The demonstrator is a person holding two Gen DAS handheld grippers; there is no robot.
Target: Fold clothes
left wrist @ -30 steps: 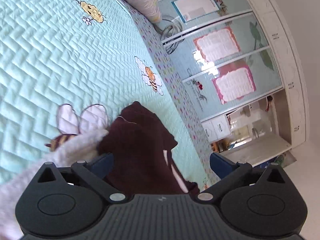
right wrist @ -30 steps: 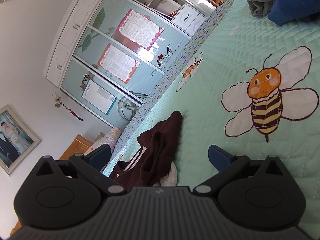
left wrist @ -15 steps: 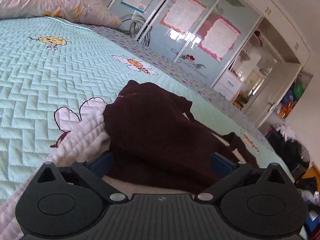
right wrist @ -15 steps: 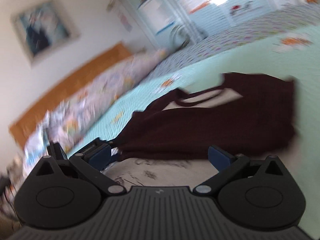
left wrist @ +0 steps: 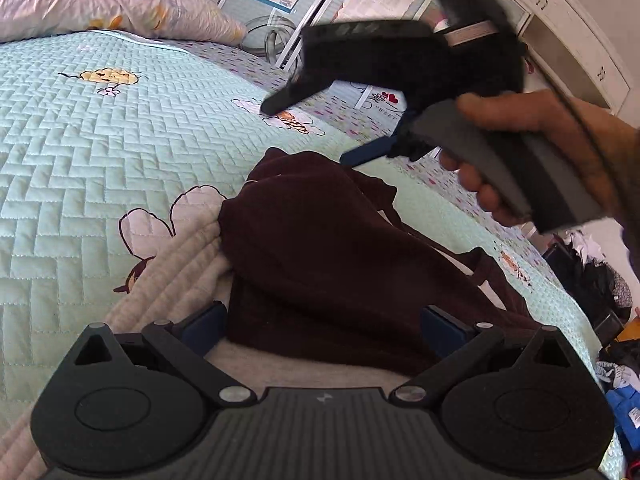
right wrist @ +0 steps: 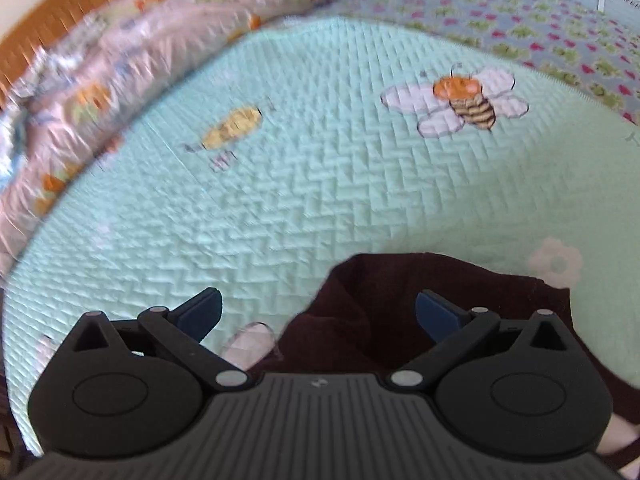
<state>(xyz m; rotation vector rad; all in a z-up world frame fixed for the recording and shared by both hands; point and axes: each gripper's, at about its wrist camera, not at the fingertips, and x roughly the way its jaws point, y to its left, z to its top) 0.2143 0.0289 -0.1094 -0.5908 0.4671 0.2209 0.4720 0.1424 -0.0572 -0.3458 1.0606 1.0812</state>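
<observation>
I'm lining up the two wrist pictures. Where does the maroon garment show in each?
Left wrist: the maroon garment fills the centre, between the open left claw fingers.
Right wrist: bottom right, under the open right claw.
Shared landmark: the bee stitched on the quilt beyond it.

Black ribbed tongs [left wrist: 324, 326] with blue fingertips [left wrist: 204, 326] and silver pivot screws

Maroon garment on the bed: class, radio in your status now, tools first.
Left tool open, low over the maroon garment. Right tool open, above its far edge. Garment crumpled, unfolded, lying partly on a cream garment. Nothing blocking.
</observation>
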